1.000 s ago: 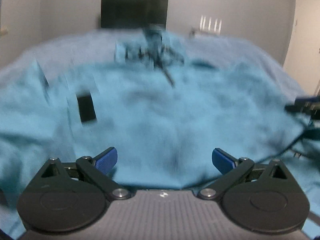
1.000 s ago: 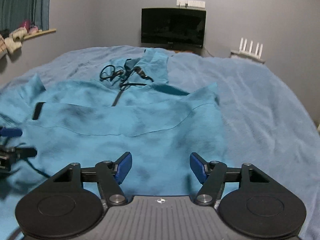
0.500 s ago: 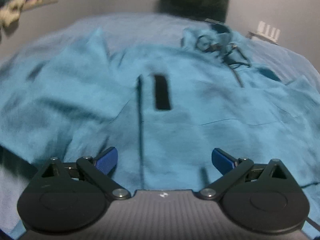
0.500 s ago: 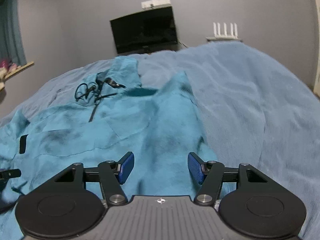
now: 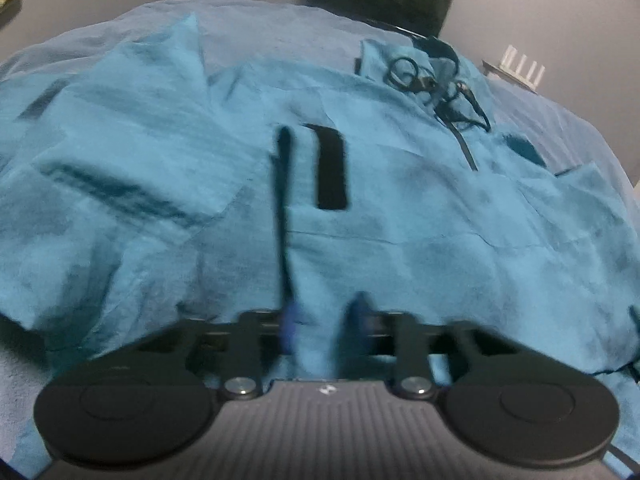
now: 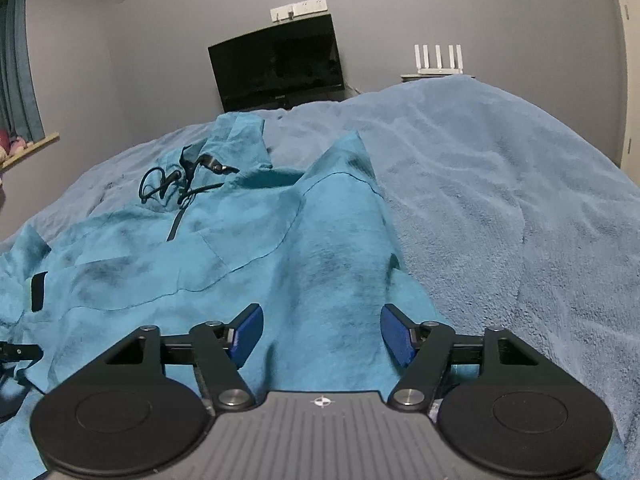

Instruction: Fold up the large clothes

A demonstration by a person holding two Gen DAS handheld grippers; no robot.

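Left gripper point(image 5: 324, 320) just closed, pinching teal hoodie point(image 5: 400, 240) hem; right gripper point(image 6: 320, 336) wide; no legible writing.

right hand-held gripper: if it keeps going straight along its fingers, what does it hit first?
Most likely the teal garment: the right hand-held gripper stands open, angled down over its near fabric. Depth is uncertain.

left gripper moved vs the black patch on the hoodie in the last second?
Yes. The left gripper has come in toward the black patch, now dead ahead, and its jaws have just been closing on the hoodie's hem.
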